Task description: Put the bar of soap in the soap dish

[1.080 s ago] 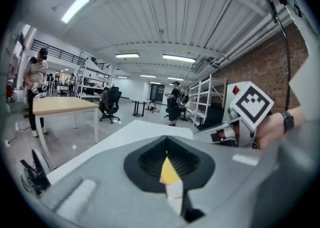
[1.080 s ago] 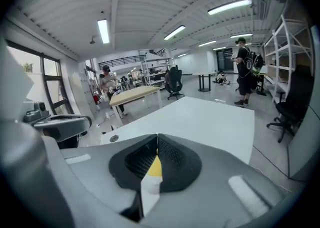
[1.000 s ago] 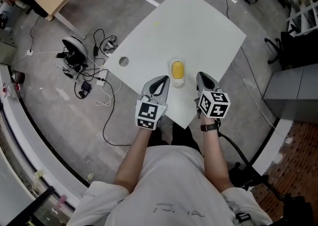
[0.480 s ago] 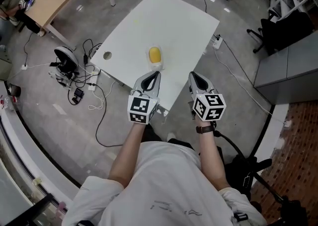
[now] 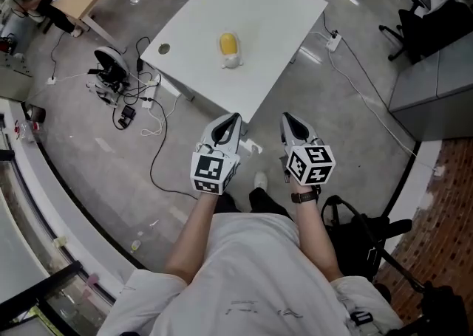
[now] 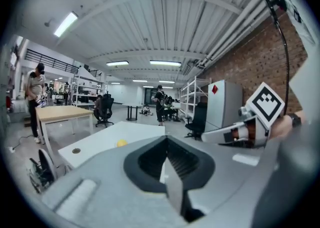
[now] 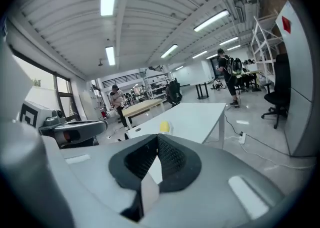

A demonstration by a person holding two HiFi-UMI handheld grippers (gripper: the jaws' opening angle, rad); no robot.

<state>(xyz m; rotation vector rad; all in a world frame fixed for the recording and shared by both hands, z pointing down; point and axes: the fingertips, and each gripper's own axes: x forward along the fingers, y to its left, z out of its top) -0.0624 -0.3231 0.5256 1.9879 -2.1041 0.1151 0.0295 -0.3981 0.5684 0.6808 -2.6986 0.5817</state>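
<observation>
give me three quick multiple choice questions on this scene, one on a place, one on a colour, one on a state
1. Where is the bar of soap?
A on the floor
B in the soap dish on the white table
C on the wooden desk
2. What colour is the soap?
A yellow
B blue
C pink
3. How do the jaws of the left gripper and right gripper stand?
A wide open
B shut on the soap
C shut, empty

B: the head view shows it sitting in the dish.
A: it is plainly yellow.
C: each gripper view shows its jaws together, nothing between.
</observation>
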